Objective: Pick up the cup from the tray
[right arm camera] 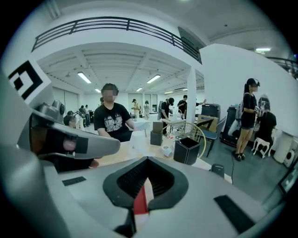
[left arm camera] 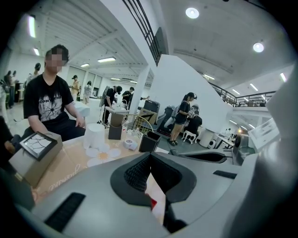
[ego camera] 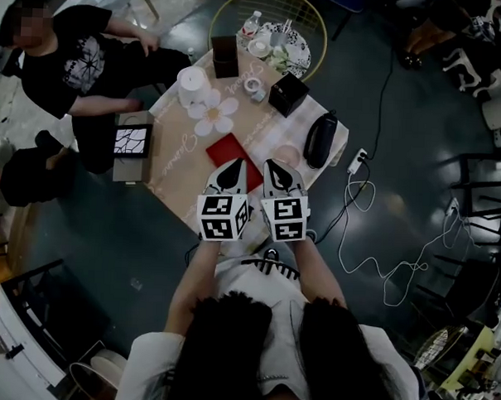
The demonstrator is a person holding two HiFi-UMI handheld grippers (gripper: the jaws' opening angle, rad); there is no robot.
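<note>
Both grippers, left (ego camera: 233,171) and right (ego camera: 277,171), have jaws pressed together on nothing, side by side over the red mat (ego camera: 226,152) at the table's near edge. Straight ahead and well apart, beyond the black box (ego camera: 288,94), the tray (ego camera: 300,46) carries the white cup (ego camera: 259,48) (neither hand plainly nearer, I judge).

Left gripper (ego camera: 238,165) and right gripper (ego camera: 270,164) are held side by side, tilted downward, jaws closed and empty.
</note>
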